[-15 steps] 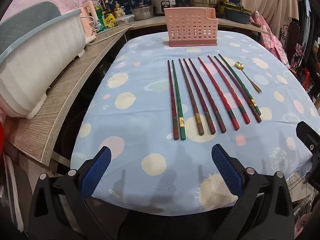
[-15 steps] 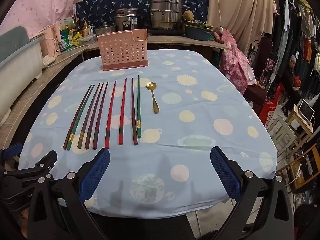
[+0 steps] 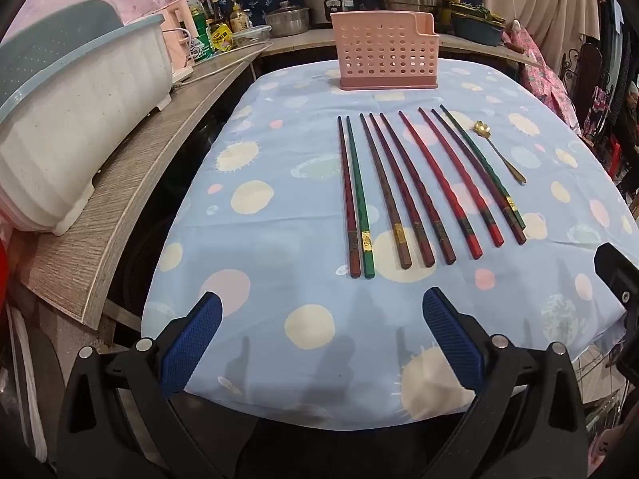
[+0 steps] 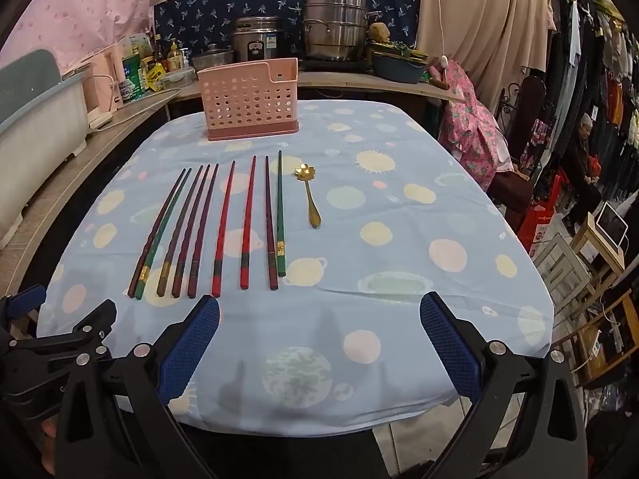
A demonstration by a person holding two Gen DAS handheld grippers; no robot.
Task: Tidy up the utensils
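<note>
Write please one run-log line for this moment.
left gripper: open, empty | right gripper: open, empty | chopsticks: in row on tablecloth | gold spoon: right of row | pink utensil holder: behind, upright

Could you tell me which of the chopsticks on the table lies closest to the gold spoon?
The green chopstick at the right end of the row, directly beside the gold spoon. The only other green one lies near the far left end.

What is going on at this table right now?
Nothing is being handled yet. The left gripper and right gripper hang open over the near edge of the table. Nine chopsticks and a gold spoon lie in a row on the cloth, and the pink holder stands beyond them.
</note>
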